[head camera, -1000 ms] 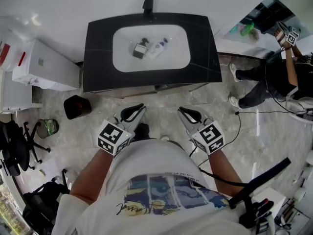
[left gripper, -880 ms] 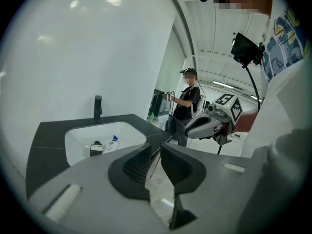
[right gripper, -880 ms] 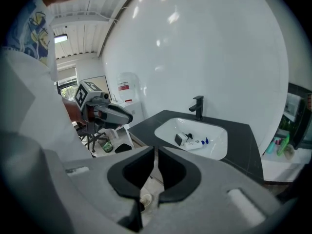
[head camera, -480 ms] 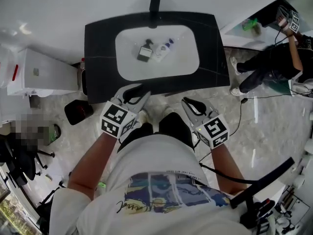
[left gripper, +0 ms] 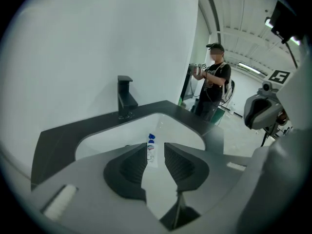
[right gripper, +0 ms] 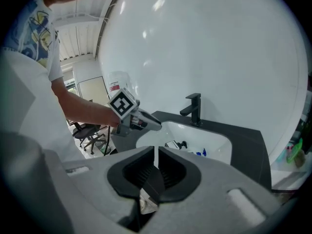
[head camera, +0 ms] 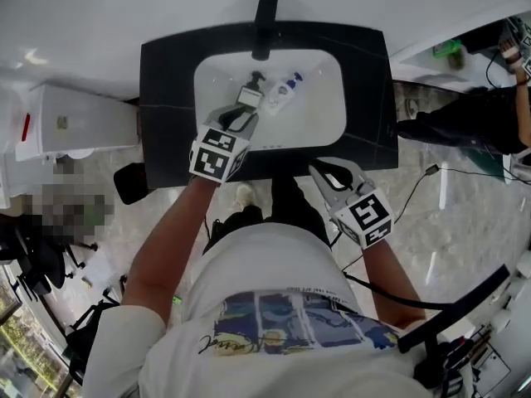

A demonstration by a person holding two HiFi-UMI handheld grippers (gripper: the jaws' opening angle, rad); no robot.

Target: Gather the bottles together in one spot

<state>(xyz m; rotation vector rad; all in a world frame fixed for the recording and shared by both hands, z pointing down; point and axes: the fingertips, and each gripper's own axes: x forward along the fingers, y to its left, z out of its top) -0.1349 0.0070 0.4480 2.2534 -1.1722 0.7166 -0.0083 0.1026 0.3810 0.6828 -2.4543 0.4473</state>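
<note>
Two bottles lie in the white basin (head camera: 323,114) of the black counter. One is a white bottle with a blue cap (head camera: 280,92); the other is a pump bottle with a dark head (head camera: 249,96). My left gripper (head camera: 242,119) hangs over the basin's near left part, just short of the pump bottle. Its jaws are open and empty, and the left gripper view (left gripper: 155,152) shows the white bottle (left gripper: 151,152) far off through the gap. My right gripper (head camera: 328,171) stays at the counter's front edge, shut and holding nothing (right gripper: 156,155). The right gripper view also shows the pump bottle (right gripper: 175,145).
A black faucet (head camera: 264,23) stands at the back of the basin. A white cabinet (head camera: 75,123) and a black bin (head camera: 129,181) are on the floor to the left. Another person (head camera: 465,114) stands to the right of the counter.
The sink has come closer in the head view. My left gripper has moved forward from in front of the counter to over the basin, and its jaws have opened. The right gripper has reached the counter's front edge.
</note>
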